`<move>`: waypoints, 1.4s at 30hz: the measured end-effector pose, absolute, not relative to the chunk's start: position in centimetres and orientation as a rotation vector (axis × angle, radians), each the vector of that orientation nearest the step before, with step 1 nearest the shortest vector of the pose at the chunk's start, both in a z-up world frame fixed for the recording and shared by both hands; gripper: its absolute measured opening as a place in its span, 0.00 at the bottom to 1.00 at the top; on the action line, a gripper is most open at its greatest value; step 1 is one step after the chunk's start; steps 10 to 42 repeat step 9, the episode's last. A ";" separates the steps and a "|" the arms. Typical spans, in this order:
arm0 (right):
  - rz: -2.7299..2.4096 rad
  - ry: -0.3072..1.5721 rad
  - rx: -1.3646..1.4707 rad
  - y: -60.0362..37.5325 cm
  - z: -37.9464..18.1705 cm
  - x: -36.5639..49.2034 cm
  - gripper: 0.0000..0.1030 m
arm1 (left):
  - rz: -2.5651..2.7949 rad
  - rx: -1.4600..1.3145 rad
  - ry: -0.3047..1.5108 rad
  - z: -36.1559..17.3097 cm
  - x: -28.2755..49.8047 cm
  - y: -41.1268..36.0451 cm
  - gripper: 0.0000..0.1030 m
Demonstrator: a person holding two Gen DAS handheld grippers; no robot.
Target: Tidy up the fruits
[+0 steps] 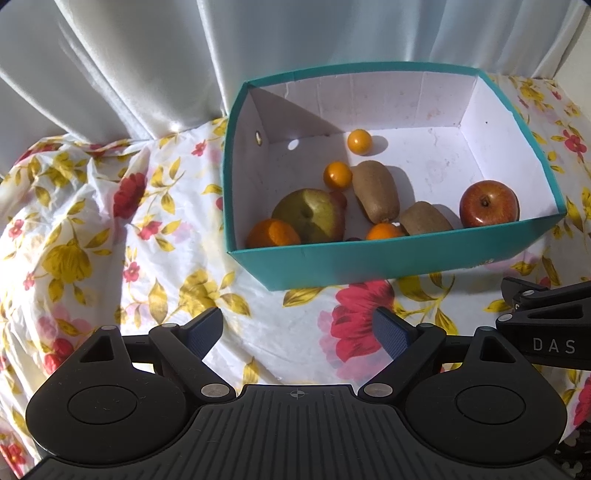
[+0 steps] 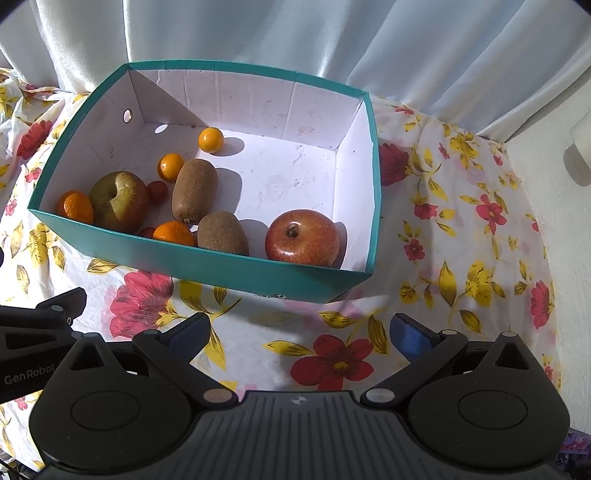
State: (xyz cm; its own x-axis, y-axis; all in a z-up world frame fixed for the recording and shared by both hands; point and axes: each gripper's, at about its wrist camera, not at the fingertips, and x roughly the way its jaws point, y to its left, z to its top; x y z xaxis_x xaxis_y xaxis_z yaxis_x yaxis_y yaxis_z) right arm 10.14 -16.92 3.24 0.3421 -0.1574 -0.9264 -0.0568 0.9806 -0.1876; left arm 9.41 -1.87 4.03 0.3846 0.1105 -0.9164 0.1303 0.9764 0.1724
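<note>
Right wrist view, left to right: the left gripper (image 2: pixel 44 317) shows only as a black finger at the left edge, so its spread is read from its own camera, where the jaws stand wide apart with nothing between them (image 1: pixel 299 332). Next comes the teal box (image 2: pixel 258 271), sitting on the floral cloth (image 2: pixel 461 240) before a pale curtain (image 2: pixel 295 33), and every fruit in sight lies inside it, none on the cloth. They crowd the box's left half and near wall, probably where they rolled or were dropped, leaving the far right floor bare. Counting across: one mandarin (image 2: pixel 75 206) in the left corner, one green apple (image 2: pixel 118 199) touching it, two small red fruits, perhaps cherry tomatoes (image 2: pixel 157 191), two small yellow-orange round fruits (image 2: pixel 170 166) toward the back, a second mandarin (image 2: pixel 173 233) at the near wall, two kiwis (image 2: pixel 194 194), and one red apple (image 2: pixel 302 238) alone on the right. The right gripper (image 2: pixel 299 336) hangs over the cloth just short of the box, jaws spread and empty. Both tools sit back, side by side, which suggests the sorting is either finished or not yet begun; I cannot tell which.
</note>
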 end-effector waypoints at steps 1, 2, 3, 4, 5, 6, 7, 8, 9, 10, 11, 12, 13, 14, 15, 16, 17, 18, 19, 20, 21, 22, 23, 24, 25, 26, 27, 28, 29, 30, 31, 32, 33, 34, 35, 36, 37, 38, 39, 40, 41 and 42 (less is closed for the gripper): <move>-0.066 1.222 -0.200 -16.9 3.2 10.2 1.00 | -0.014 0.240 1.169 4.1 9.4 -1.9 0.90; -0.065 1.223 -0.201 -16.9 3.2 10.2 1.00 | -0.018 0.247 1.160 4.1 9.3 -2.0 0.90; -0.065 1.224 -0.202 -16.9 3.2 10.2 1.00 | -0.021 0.254 1.156 4.1 9.3 -2.0 0.90; -0.067 1.223 -0.203 -16.9 3.2 10.2 1.00 | -0.023 0.260 1.154 4.1 9.2 -2.1 0.90; -0.068 1.223 -0.203 -16.8 3.2 10.2 1.00 | -0.023 0.268 1.151 4.0 9.2 -2.2 0.90; -0.068 1.223 -0.203 -16.8 3.2 10.2 1.00 | -0.024 0.271 1.151 4.0 9.2 -2.2 0.90; -0.068 1.223 -0.202 -16.9 3.2 10.2 1.00 | -0.026 0.272 1.155 3.9 9.1 -2.2 0.90; -0.067 1.224 -0.201 -16.9 3.2 10.2 1.00 | -0.026 0.272 1.159 3.9 9.1 -2.2 0.90; -0.066 1.224 -0.202 -16.8 3.2 10.2 1.00 | -0.027 0.273 1.161 3.9 9.1 -2.2 0.90; -0.066 1.224 -0.202 -16.8 3.2 10.2 1.00 | -0.027 0.273 1.161 3.9 9.1 -2.2 0.90; -0.066 1.224 -0.202 -16.8 3.2 10.2 1.00 | -0.027 0.273 1.161 3.9 9.1 -2.2 0.90; -0.066 1.224 -0.202 -16.8 3.2 10.2 1.00 | -0.027 0.273 1.161 3.9 9.1 -2.2 0.90; -0.066 1.224 -0.202 -16.8 3.2 10.2 1.00 | -0.027 0.273 1.161 3.9 9.1 -2.2 0.90; -0.066 1.224 -0.202 -16.8 3.2 10.2 1.00 | -0.027 0.273 1.161 3.9 9.1 -2.2 0.90; -0.066 1.224 -0.202 -16.8 3.2 10.2 1.00 | -0.027 0.273 1.161 3.9 9.1 -2.2 0.90; -0.066 1.224 -0.202 -16.8 3.2 10.2 1.00 | -0.027 0.273 1.161 3.9 9.1 -2.2 0.90; -0.066 1.224 -0.202 -16.8 3.2 10.2 1.00 | -0.027 0.273 1.161 3.9 9.1 -2.2 0.90; -0.066 1.224 -0.202 -16.8 3.2 10.2 1.00 | -0.027 0.273 1.161 3.9 9.1 -2.2 0.90; -0.066 1.224 -0.202 -16.8 3.2 10.2 1.00 | -0.027 0.273 1.161 3.9 9.1 -2.2 0.90; -0.066 1.224 -0.202 -16.8 3.2 10.2 1.00 | -0.027 0.273 1.161 3.9 9.1 -2.2 0.90; -0.066 1.224 -0.202 -16.8 3.2 10.2 1.00 | -0.027 0.273 1.161 3.9 9.1 -2.2 0.90; -0.066 1.224 -0.202 -16.8 3.2 10.2 1.00 | -0.027 0.273 1.161 3.9 9.1 -2.2 0.90; -0.066 1.224 -0.202 -16.8 3.2 10.2 1.00 | -0.027 0.273 1.161 3.9 9.1 -2.2 0.90; -0.066 1.224 -0.202 -16.8 3.2 10.2 1.00 | -0.027 0.273 1.161 3.9 9.1 -2.2 0.90; -0.066 1.224 -0.202 -16.8 3.2 10.2 1.00 | -0.027 0.273 1.161 3.9 9.1 -2.2 0.90; -0.066 1.224 -0.202 -16.8 3.2 10.2 1.00 | -0.027 0.273 1.161 3.9 9.1 -2.2 0.90; -0.066 1.224 -0.202 -16.8 3.2 10.2 1.00 | -0.027 0.273 1.161 3.9 9.1 -2.2 0.90; -0.066 1.224 -0.202 -16.8 3.2 10.2 1.00 | -0.027 0.273 1.161 3.9 9.1 -2.2 0.90; -0.066 1.224 -0.202 -16.8 3.2 10.2 1.00 | -0.027 0.273 1.161 3.9 9.1 -2.2 0.90; -0.066 1.224 -0.202 -16.8 3.2 10.2 1.00 | -0.027 0.273 1.161 3.9 9.1 -2.2 0.90; -0.066 1.224 -0.202 -16.8 3.2 10.2 1.00 | -0.027 0.273 1.161 3.9 9.1 -2.2 0.90; -0.066 1.224 -0.202 -16.8 3.2 10.2 1.00 | -0.027 0.273 1.161 3.9 9.1 -2.2 0.90; -0.066 1.224 -0.202 -16.8 3.2 10.2 1.00 | -0.027 0.273 1.161 3.9 9.1 -2.2 0.90; -0.066 1.224 -0.202 -16.8 3.2 10.2 1.00 | -0.027 0.273 1.161 3.9 9.1 -2.2 0.90; -0.066 1.224 -0.202 -16.8 3.2 10.2 1.00 | -0.027 0.273 1.161 3.9 9.1 -2.2 0.90; -0.066 1.224 -0.202 -16.8 3.2 10.2 1.00 | -0.027 0.273 1.161 3.9 9.1 -2.2 0.90; -0.066 1.224 -0.202 -16.8 3.2 10.2 1.00 | -0.027 0.273 1.161 3.9 9.1 -2.2 0.90; -0.066 1.224 -0.202 -16.8 3.2 10.2 1.00 | -0.027 0.273 1.161 3.9 9.1 -2.2 0.90; -0.066 1.224 -0.202 -16.8 3.2 10.2 1.00 | -0.027 0.273 1.161 3.9 9.1 -2.2 0.90; -0.066 1.224 -0.202 -16.8 3.2 10.2 1.00 | -0.027 0.273 1.161 3.9 9.1 -2.2 0.90; -0.066 1.224 -0.202 -16.8 3.2 10.2 1.00 | -0.027 0.273 1.161 3.9 9.1 -2.2 0.90; -0.066 1.224 -0.202 -16.8 3.2 10.2 1.00 | -0.027 0.273 1.161 3.9 9.1 -2.2 0.90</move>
